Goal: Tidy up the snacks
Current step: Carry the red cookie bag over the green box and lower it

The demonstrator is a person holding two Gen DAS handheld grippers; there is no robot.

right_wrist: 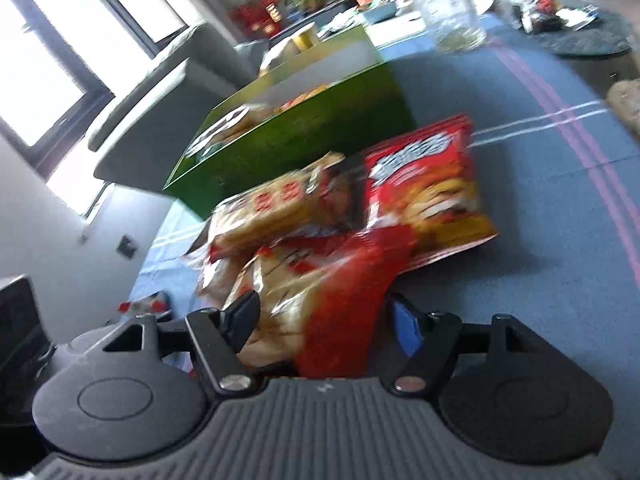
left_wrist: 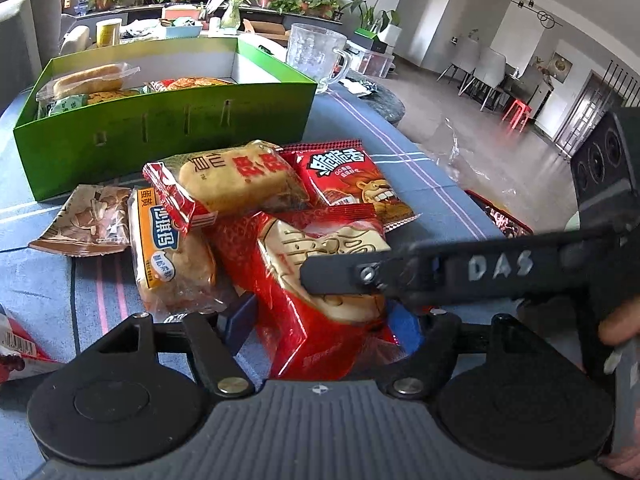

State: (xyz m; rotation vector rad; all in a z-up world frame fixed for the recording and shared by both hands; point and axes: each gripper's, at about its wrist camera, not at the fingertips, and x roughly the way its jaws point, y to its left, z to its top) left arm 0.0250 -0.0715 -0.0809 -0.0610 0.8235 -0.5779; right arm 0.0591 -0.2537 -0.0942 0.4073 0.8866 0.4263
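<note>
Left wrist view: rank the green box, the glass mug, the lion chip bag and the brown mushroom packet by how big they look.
1. green box
2. lion chip bag
3. glass mug and brown mushroom packet look alike; the mug stands farther back, so I won't rank them.

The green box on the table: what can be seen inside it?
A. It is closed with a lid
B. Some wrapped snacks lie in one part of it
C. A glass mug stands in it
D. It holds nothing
B: in the left wrist view the green box is open on top, and wrapped snacks lie in its left part, while the glass mug stands outside, behind its far right corner.
</note>
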